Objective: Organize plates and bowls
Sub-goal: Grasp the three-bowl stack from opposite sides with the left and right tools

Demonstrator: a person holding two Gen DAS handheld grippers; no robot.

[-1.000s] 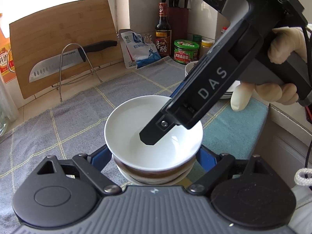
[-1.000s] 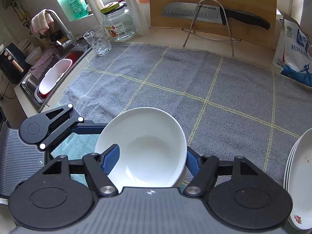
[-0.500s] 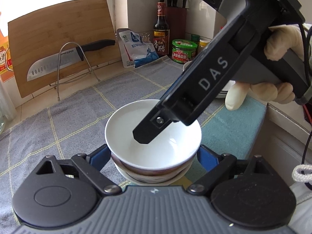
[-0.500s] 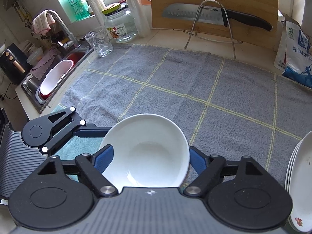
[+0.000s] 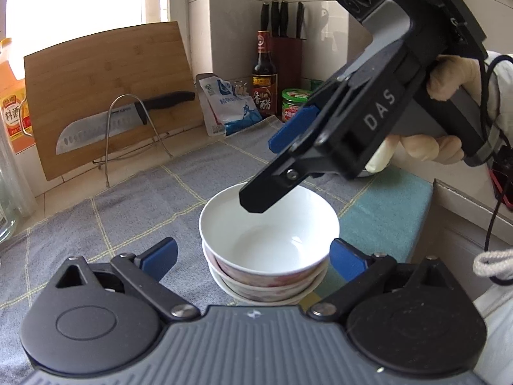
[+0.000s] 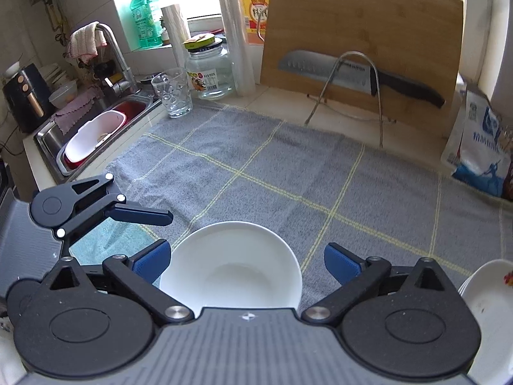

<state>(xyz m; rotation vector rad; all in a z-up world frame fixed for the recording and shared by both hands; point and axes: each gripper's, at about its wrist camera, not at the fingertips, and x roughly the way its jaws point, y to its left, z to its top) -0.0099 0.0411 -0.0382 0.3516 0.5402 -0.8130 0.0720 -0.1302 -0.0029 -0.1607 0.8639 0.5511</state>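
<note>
A white bowl (image 5: 269,234) sits nested on top of a short stack of patterned bowls (image 5: 266,280) on the grey checked towel (image 5: 144,199). My left gripper (image 5: 252,244) straddles the stack; its jaws are opening and its blue pads stand off the bowl's sides. My right gripper (image 5: 263,175), held by a gloved hand (image 5: 449,77), hovers just above the bowl's far rim with its jaws opening and nothing held. In the right wrist view the white bowl (image 6: 231,272) lies between the spread pads of the right gripper (image 6: 247,245). One left gripper finger (image 6: 141,215) shows at the left.
A stack of white plates (image 6: 487,304) sits at the right. At the back stand a bamboo cutting board (image 5: 105,96), a knife (image 5: 121,122) on a wire rack, a salt bag (image 5: 227,109), a sauce bottle (image 5: 264,77) and a jar (image 5: 295,102). A glass (image 6: 173,93) and sink (image 6: 96,131) lie left.
My right gripper let go of the white bowl's rim, opened wide and rose out of the bowl. The left jaws spread wider around the stack. The bowl stays on the stack.
</note>
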